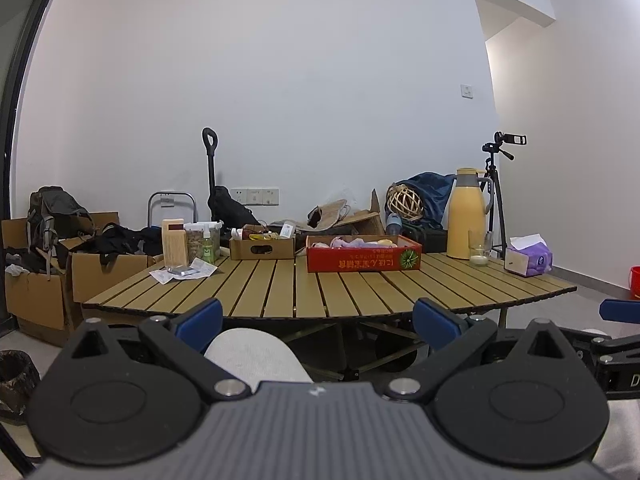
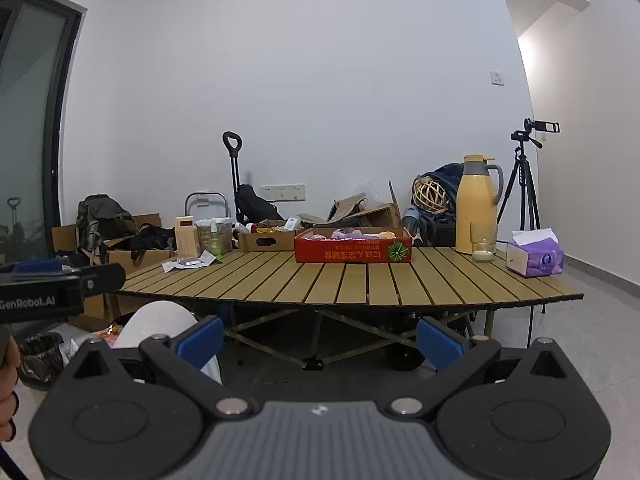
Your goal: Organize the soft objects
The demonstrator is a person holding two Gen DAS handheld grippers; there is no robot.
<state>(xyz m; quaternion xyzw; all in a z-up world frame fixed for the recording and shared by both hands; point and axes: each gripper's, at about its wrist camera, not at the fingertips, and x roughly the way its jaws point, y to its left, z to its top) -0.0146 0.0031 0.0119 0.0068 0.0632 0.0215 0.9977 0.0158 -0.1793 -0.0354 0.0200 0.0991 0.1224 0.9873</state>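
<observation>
A red cardboard box (image 1: 363,259) (image 2: 353,251) stands at the far middle of the slatted table (image 1: 320,284) (image 2: 352,280). It holds several soft items in pink, purple and yellow (image 1: 360,242) (image 2: 360,234). My left gripper (image 1: 318,320) is open and empty, held low in front of the table's near edge, over a knee. My right gripper (image 2: 320,340) is open and empty, also below and before the near edge. Each gripper shows at the edge of the other's view.
On the table: a brown box (image 1: 262,247), a wooden block (image 1: 174,242), jars, papers (image 1: 184,272), a yellow thermos (image 1: 466,214), a glass (image 1: 479,248), a purple tissue pack (image 1: 528,258). Cardboard boxes, bags and a tripod (image 2: 524,184) stand behind. A bin (image 2: 40,356) is on the floor left.
</observation>
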